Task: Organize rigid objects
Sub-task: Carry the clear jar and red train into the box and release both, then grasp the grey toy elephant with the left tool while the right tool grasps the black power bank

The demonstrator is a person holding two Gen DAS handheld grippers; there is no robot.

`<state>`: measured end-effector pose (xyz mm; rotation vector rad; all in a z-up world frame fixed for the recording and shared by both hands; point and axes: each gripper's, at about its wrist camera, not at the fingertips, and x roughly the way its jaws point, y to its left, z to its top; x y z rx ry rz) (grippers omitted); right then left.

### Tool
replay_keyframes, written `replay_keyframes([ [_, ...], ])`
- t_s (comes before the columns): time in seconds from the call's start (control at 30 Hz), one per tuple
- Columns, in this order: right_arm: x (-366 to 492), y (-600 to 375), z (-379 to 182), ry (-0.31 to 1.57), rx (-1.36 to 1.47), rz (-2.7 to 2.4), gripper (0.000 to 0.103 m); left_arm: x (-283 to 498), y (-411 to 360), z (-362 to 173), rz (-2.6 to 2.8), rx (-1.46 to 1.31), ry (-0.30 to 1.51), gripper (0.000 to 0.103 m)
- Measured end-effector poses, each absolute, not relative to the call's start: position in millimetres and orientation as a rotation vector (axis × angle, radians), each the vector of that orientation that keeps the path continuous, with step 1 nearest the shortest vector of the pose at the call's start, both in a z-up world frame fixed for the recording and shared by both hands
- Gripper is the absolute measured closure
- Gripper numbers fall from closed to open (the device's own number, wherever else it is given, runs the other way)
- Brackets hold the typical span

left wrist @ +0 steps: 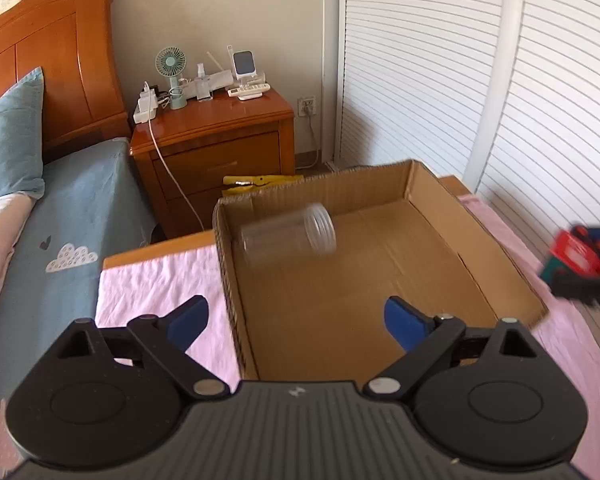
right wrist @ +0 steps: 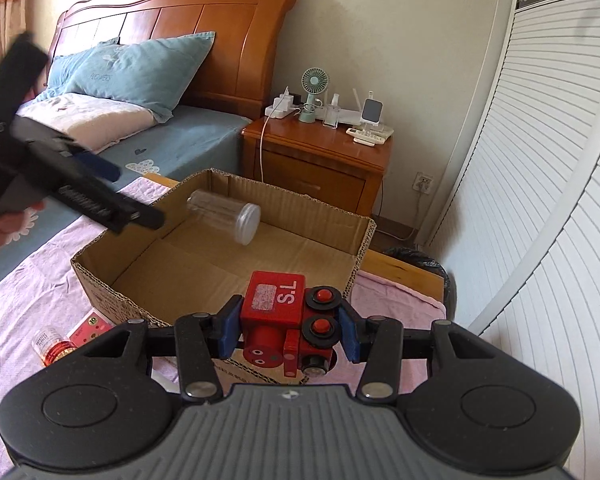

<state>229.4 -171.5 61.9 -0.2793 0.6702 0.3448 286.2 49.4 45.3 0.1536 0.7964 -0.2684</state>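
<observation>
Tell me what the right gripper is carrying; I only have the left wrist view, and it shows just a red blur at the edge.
Observer: The right gripper is shut on a red wooden toy train marked S.L.
Operator: Is anything lying outside the box that I can't see?
Observer: Yes, a small bottle with red contents and a pink packet lie on the pink cloth, beside the near left corner of the cardboard box.
</observation>
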Motion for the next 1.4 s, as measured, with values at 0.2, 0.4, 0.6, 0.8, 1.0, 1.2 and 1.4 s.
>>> replay_keyframes([
  [0.2, 244, -156, 64, 0.684, -0.263, 0.353, 0.049, 221, 59, 51, -0.222, 0.151, 0.794, 0.005],
  [0.4, 281, -137, 61, 0.727, -0.236, 0.352, 0.049, 172, 75, 45, -0.173, 0.082, 0.772, 0.005],
  [0.6, 330, -120, 51, 0.781, -0.219, 0.321, 0.049, 147, 84, 39, -0.136, 0.055, 0.755, 0.005],
  [0.8, 369, -105, 38, 0.815, -0.227, 0.258, 0.030, 141, 93, 34, -0.121, 0.008, 0.766, 0.005],
  [1.0, 351, -111, 49, 0.761, -0.173, 0.267, 0.000, 138, 97, 31, -0.106, 0.001, 0.780, 0.005],
  [1.2, 325, -116, 63, 0.756, -0.197, 0.248, 0.000, 129, 96, 33, -0.103, -0.002, 0.786, 0.005],
  [1.4, 293, -126, 67, 0.767, -0.203, 0.218, 0.000, 122, 91, 32, -0.089, 0.019, 0.795, 0.005],
])
